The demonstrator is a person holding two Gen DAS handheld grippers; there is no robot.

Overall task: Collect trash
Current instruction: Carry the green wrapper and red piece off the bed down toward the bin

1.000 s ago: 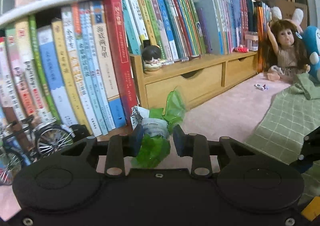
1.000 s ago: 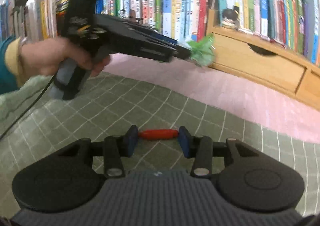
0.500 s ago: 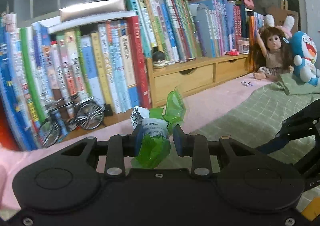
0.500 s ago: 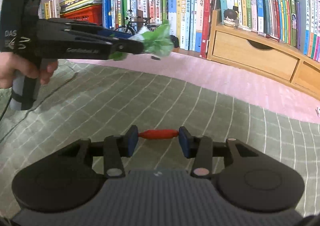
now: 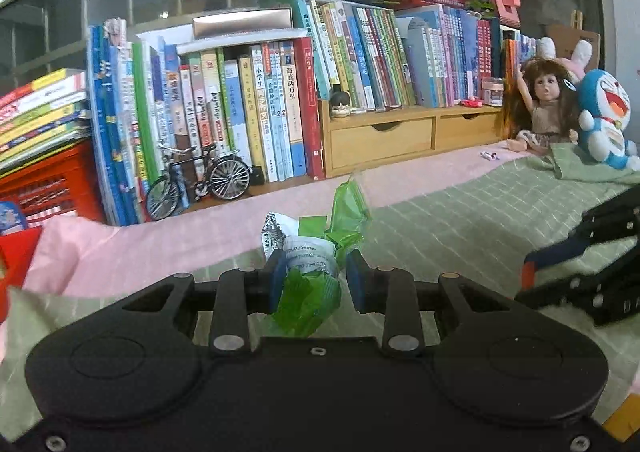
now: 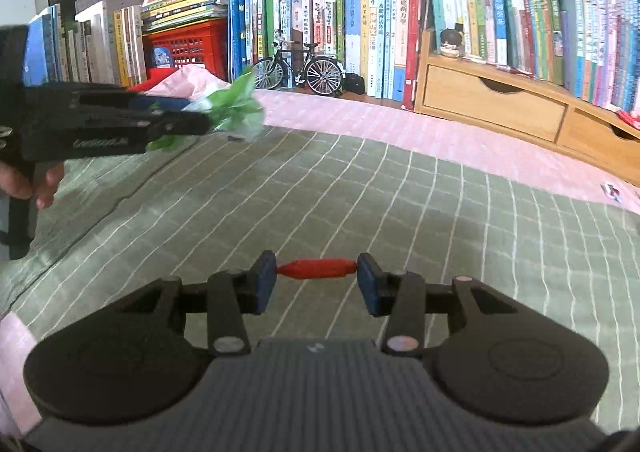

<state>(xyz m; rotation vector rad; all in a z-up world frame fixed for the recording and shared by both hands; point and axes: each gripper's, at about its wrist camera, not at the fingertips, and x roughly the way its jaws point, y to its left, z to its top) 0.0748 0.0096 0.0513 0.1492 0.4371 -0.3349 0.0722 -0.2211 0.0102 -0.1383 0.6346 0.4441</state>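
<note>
Left gripper (image 5: 316,276): jaws partly closed and clamped on a crumpled green wrapper (image 5: 312,272), which bulges above and below the blue pads; the wrapper is held in the air above the bed. Right gripper (image 6: 317,283): jaws somewhat wider, clamped end to end on a small red wrapper (image 6: 317,268) that spans the gap between the pads, clear of the cover below. In the right wrist view, a hand (image 6: 28,181) at the left edge holds the left gripper's handle.

Surface: a green checked blanket (image 6: 360,191) lies over a pink sheet (image 6: 460,139). Background: a row of upright books (image 5: 248,103), a model bicycle (image 5: 198,181) before them, a wooden drawer unit (image 5: 400,135), a red crate (image 6: 188,43), a doll (image 5: 544,111) and a blue plush toy (image 5: 604,119) beside it.
</note>
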